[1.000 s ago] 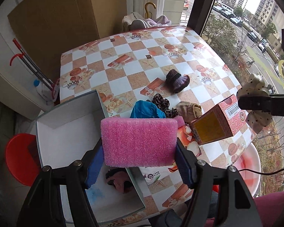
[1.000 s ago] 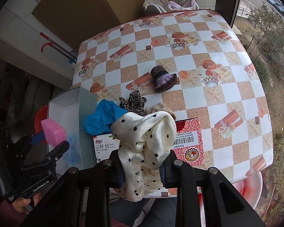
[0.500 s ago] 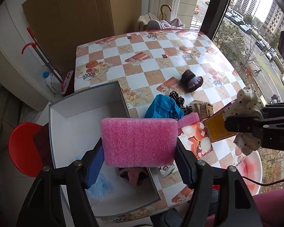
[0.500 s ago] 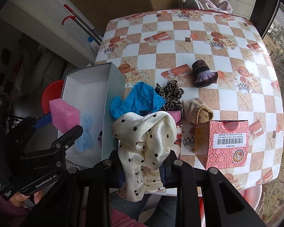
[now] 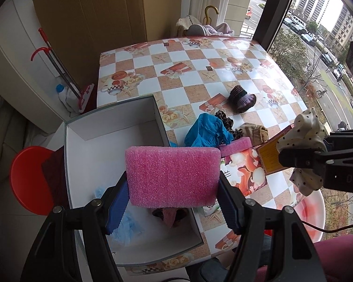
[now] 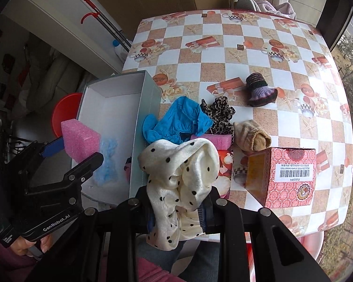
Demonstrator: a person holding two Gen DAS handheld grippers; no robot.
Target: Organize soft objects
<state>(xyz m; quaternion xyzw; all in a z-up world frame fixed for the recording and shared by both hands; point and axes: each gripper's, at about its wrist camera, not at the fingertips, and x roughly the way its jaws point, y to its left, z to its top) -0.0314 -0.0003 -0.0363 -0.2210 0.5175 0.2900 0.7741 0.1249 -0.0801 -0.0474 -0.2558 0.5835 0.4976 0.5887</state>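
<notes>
My left gripper (image 5: 173, 202) is clamped on a pink foam block (image 5: 173, 176), both blue pads pressed against its ends, and I hold it above the open white box (image 5: 110, 127), over the box's near half. My right gripper (image 6: 178, 211) is closed tight on a cream polka-dot cloth (image 6: 181, 164), which bunches up out of the jaws and hangs just to the right of the box's right wall, above the table edge. Inside the box lie a pale blue tuft (image 5: 127, 230) and a dark pink fabric piece (image 5: 169, 216). To the right of the box on the checked tablecloth (image 5: 188, 75) sit a blue cloth (image 6: 176, 119), a leopard-print scrunchie (image 6: 220, 115), a second pink foam piece (image 6: 220, 141), a tan sock (image 6: 251, 136), and farther off a purple knitted hat (image 6: 258, 90) and a red carton (image 6: 291, 178).
</notes>
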